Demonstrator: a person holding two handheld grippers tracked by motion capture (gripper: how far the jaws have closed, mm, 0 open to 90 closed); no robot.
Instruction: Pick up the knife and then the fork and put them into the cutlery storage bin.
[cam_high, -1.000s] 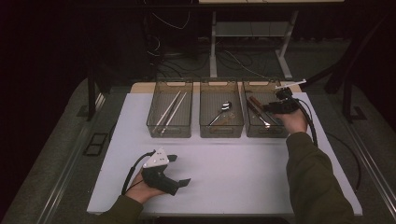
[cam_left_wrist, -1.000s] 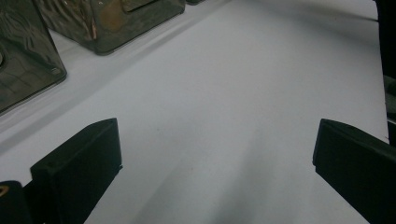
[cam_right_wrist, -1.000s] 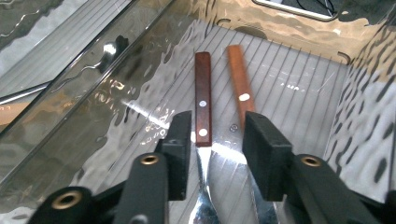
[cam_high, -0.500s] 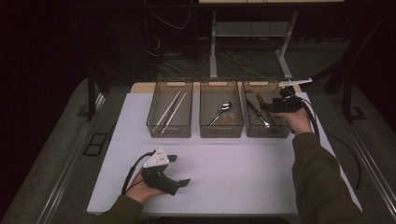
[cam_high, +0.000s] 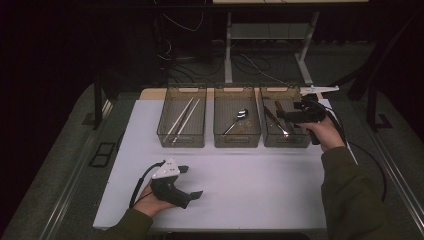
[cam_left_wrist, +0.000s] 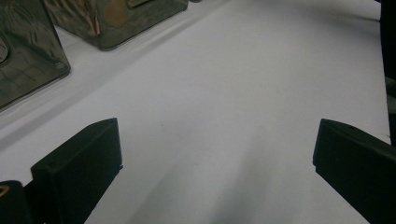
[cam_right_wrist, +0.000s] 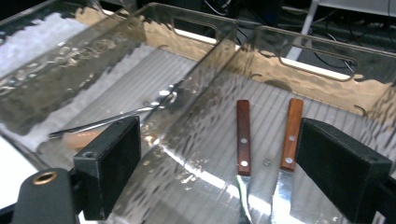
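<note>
From above, the right gripper (cam_high: 280, 114), its jaws just opened and empty, hangs over the clear right-hand bin (cam_high: 286, 141); clearing its rim looks the wise exit. Its own camera shows two wooden-handled knives (cam_right_wrist: 243, 140) lying inside. The left gripper (cam_left_wrist: 215, 172) idles wide on the white surface (cam_left_wrist: 243, 93).

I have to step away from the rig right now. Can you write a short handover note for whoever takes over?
Right tool: jaws have just been opening, now wide with nothing between them, held over the right bin.
Left tool: open, empty, resting low over the white table.
Things: two wooden-handled knives lie side by side in the right bin; a spoon in the middle bin; chopsticks in the left bin.
Done: cutlery sits sorted by type in the bins.
Left: no loose cutlery shows on the table; likely just draw the right tool back.
</note>
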